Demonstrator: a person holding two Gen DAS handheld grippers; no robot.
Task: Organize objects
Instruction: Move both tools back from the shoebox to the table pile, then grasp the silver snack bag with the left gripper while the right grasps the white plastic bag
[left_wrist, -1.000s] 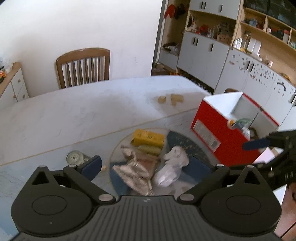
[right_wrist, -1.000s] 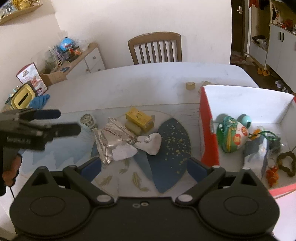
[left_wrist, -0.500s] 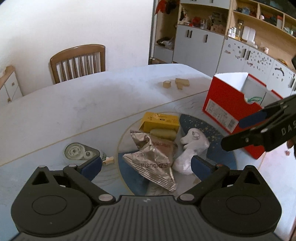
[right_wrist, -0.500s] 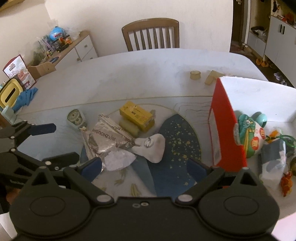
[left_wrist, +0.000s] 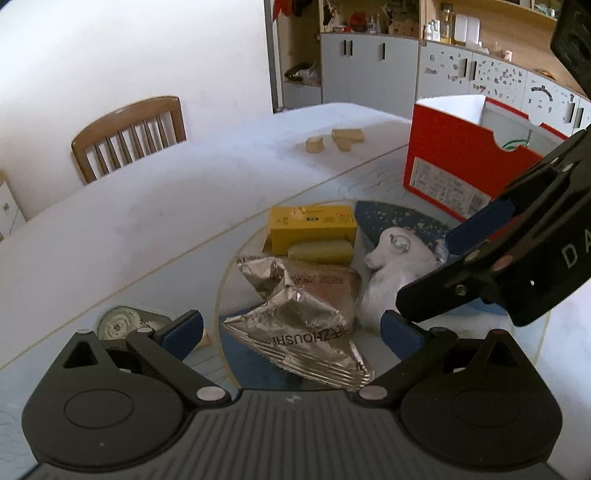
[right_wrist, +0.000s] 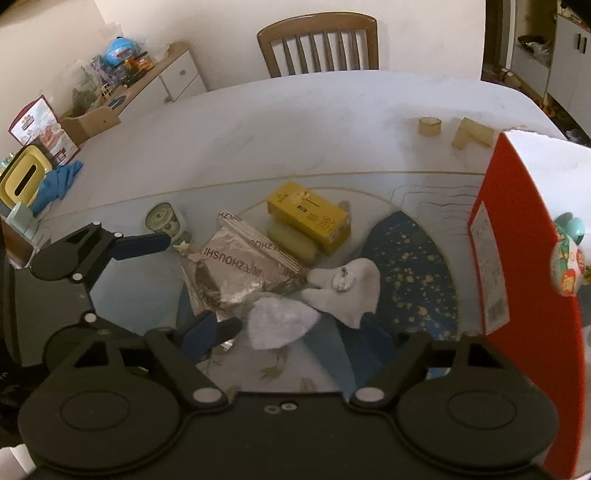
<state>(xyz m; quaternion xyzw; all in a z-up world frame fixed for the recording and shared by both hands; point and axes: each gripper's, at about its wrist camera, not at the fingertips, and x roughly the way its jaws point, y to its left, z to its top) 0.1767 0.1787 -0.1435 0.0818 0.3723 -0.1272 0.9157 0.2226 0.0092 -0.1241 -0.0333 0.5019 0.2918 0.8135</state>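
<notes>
Sorting roughly half done, by the look of it. Already dropped into the red cardboard box with white inside at the right: a round teal-and-red toy, seen at the box's open top; anything else inside hidden in these views.

Left to clear, clustered on the round patterned mat beside the box: crumpled silver foil snack bag, yellow rectangular carton with a pale yellow-green bar touching its near side, white soft plush figure touching the bag. Just off the mat, a small round pale-green tape dispenser. Farther back on the white table, some small tan wooden blocks.

Left gripper spread wide, foil bag lying between its blue pads, not pinched. Right gripper closing above the plush figure, jaws on either side, no grip yet. Probably two pickups about to begin.
</notes>
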